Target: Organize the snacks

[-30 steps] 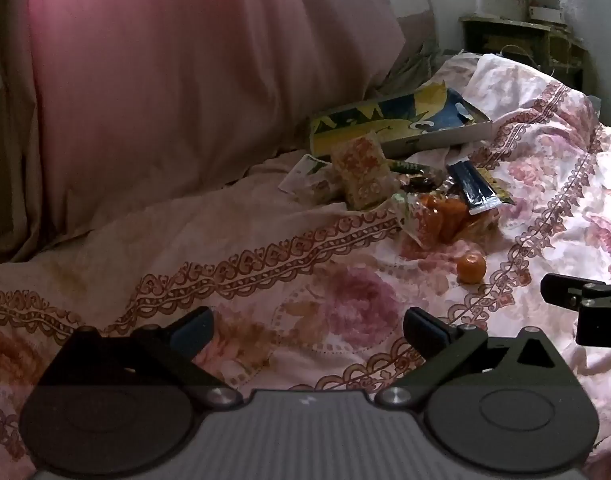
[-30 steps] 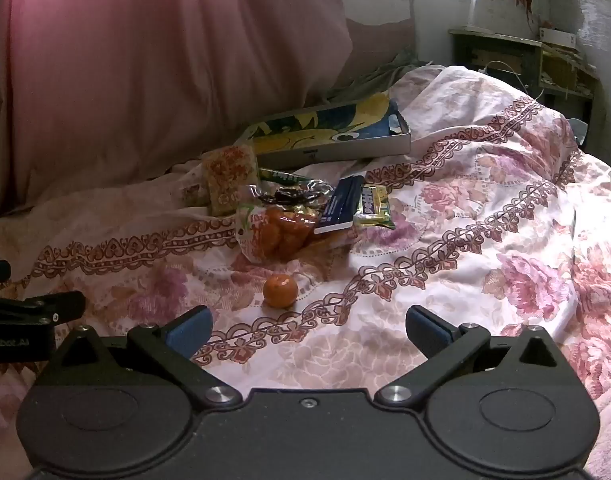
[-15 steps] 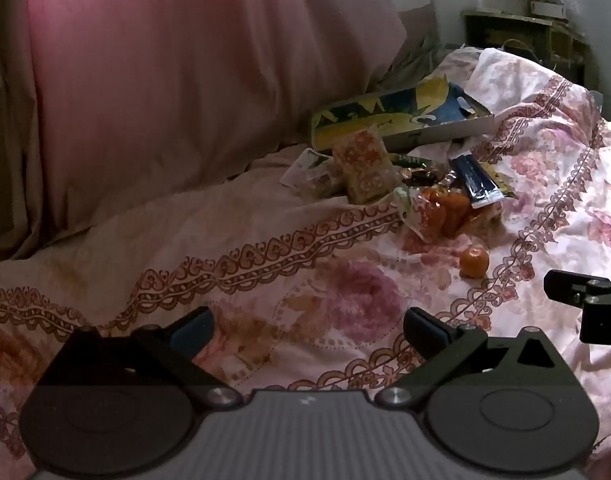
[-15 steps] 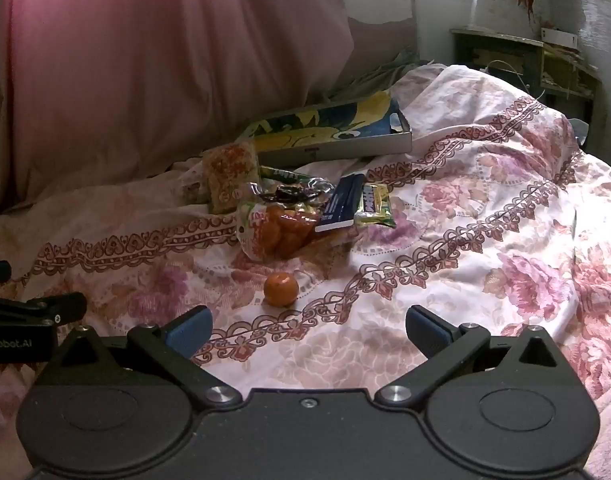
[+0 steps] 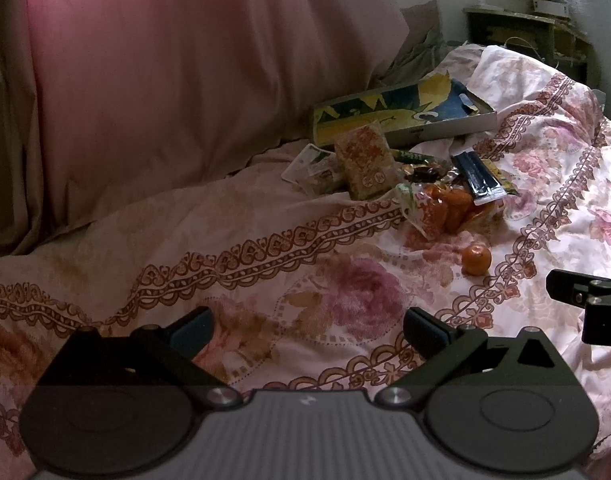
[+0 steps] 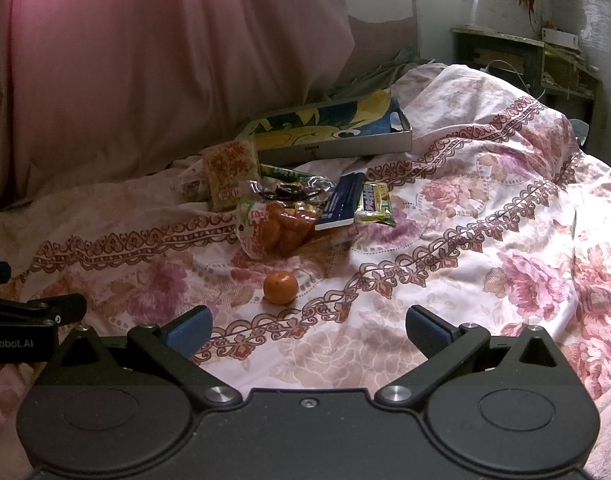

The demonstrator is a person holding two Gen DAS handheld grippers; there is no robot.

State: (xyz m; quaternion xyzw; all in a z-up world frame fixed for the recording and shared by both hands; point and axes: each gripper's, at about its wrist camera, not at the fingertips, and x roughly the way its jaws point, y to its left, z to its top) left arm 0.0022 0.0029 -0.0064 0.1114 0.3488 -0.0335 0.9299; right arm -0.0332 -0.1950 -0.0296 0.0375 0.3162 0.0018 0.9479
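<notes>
From the left wrist view, we hold the left gripper (image 5: 307, 326) low over the floral bedspread (image 5: 233, 248), fingers spread wide w/ nothing between; we judge it's waiting. Snack pile (image 5: 405, 176) sits well ahead, spilled just below the flat box (image 5: 401, 116), prob. where they go.

On the right wrist view, our right gripper (image 6: 308, 330) is likewise spread and empty, aimed at the loose mandarin (image 6: 280, 287), nearest item, apart from the bag of oranges (image 6: 277, 230), so likely the first pick.
</notes>
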